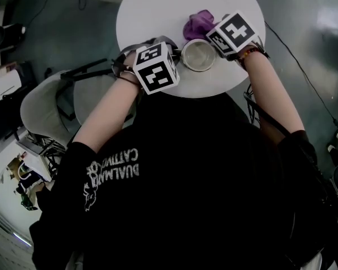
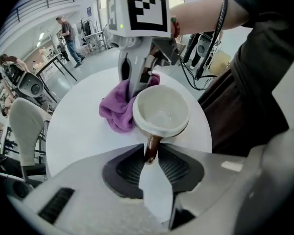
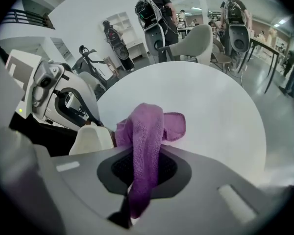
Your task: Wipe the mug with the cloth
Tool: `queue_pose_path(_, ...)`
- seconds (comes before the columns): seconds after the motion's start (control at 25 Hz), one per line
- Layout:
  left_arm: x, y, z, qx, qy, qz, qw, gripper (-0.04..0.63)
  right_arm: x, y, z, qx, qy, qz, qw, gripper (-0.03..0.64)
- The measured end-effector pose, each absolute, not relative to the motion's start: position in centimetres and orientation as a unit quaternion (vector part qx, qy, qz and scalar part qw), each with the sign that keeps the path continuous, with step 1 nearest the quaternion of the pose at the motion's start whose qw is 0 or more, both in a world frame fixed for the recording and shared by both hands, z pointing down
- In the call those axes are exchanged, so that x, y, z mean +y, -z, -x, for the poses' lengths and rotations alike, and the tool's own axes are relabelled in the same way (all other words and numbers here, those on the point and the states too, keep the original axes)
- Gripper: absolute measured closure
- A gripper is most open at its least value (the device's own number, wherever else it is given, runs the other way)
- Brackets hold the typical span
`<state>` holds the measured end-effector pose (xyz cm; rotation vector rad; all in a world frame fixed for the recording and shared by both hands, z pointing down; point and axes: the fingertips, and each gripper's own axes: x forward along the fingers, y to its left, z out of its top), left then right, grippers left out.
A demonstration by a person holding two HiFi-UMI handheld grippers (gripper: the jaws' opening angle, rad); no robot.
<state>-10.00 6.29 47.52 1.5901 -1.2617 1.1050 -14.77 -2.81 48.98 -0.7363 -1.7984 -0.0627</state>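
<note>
Round white table [image 1: 146, 16], busy hall behind. Grips the upright mug [image 2: 161, 112] by its brown handle [image 2: 151, 148] with left gripper [image 2: 151, 156], jaws narrow. Clamps purple cloth [image 3: 147, 131] in right gripper [image 3: 143, 173], bunched against the mug's far side. Looks like wiping under way on the outer wall; inside probably left to do.

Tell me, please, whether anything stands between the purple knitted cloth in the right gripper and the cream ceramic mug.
Nothing visible does. The purple knitted cloth, clamped in the right gripper, hangs directly beside the cream ceramic mug, which the left gripper holds by its brown handle on the round white table.
</note>
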Motion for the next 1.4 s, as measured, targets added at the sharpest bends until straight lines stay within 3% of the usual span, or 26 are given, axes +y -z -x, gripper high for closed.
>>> queue_pose_path(0.72,7.0,-47.8,9.0,-0.48,-0.464,-0.616,0.419,0.512,-5.4,-49.6,5.8,-0.808,-0.07,0.271,0.519,0.575)
queue_pose_path(1.0,7.2,-47.5,8.6,-0.458,-0.478,-0.619,0.422,0.515,-2.4,-48.6,3.6,-0.836,-0.065,0.281,0.468,0.575)
queue_pose_path(1.4,7.6,-48.5,8.3,-0.418,-0.495,-0.635,0.42,0.522,1.0,-49.7,2.1,-0.836,-0.065,0.281,0.466,0.578)
